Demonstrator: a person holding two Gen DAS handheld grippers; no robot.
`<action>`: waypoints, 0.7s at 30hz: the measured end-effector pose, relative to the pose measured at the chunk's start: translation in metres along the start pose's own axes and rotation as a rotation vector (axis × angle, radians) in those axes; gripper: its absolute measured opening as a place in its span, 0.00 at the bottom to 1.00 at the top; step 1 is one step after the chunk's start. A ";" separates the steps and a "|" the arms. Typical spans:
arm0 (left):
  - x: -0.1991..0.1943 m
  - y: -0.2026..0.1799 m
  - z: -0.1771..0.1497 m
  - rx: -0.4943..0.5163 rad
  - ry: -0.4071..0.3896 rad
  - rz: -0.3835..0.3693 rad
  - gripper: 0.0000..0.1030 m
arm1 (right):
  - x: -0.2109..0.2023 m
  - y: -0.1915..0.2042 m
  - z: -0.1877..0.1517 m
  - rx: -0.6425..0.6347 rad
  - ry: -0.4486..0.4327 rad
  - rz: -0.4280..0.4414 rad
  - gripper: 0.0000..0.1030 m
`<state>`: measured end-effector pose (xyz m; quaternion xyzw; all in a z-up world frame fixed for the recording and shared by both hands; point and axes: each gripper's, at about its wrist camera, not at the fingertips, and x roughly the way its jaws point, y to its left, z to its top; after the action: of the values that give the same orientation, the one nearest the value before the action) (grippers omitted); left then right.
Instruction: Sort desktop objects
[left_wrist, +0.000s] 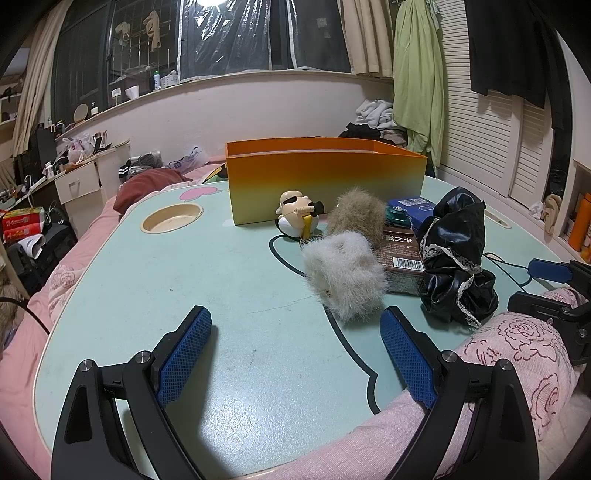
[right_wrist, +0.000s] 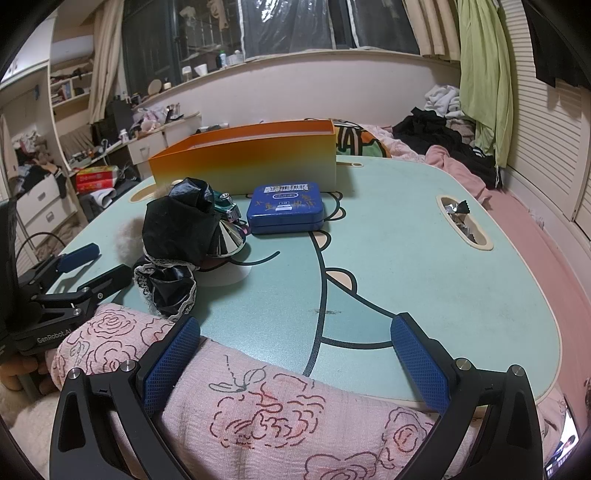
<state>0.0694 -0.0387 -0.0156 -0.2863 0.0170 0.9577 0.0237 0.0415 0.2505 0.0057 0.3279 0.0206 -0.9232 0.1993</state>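
Note:
On the pale green table (left_wrist: 147, 295) stands an orange box (left_wrist: 325, 181), open on top. In front of it lie a small toy figure (left_wrist: 299, 218), a brown fur ball (left_wrist: 356, 214), a white fur ball (left_wrist: 343, 277), a brown carton (left_wrist: 400, 254), a blue tin (right_wrist: 286, 208) and a black lace-trimmed cloth (right_wrist: 181, 229). My left gripper (left_wrist: 295, 321) is open over bare table, just short of the white fur ball. My right gripper (right_wrist: 297, 325) is open at the table's near edge, above a pink rose-print blanket (right_wrist: 258, 406), gripping nothing.
A round cup hole (left_wrist: 171, 218) is sunk in the table's far left. A long slot (right_wrist: 463, 221) with foil wrappers sits at the right. A shiny silver cone (right_wrist: 229, 240) and a teal bottle (right_wrist: 223, 203) lie by the cloth. Bedding and clutter surround the table.

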 end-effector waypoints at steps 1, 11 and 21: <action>0.000 0.000 0.000 0.000 0.000 0.000 0.90 | 0.000 0.000 0.000 0.000 0.000 0.000 1.00; 0.000 0.001 -0.001 0.000 0.000 0.000 0.90 | -0.001 0.000 -0.001 0.000 -0.001 0.000 1.00; 0.000 0.001 -0.001 0.001 0.000 0.000 0.90 | -0.001 -0.001 -0.001 0.000 -0.001 0.000 1.00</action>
<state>0.0704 -0.0395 -0.0164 -0.2861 0.0173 0.9578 0.0239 0.0421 0.2518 0.0052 0.3274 0.0203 -0.9234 0.1992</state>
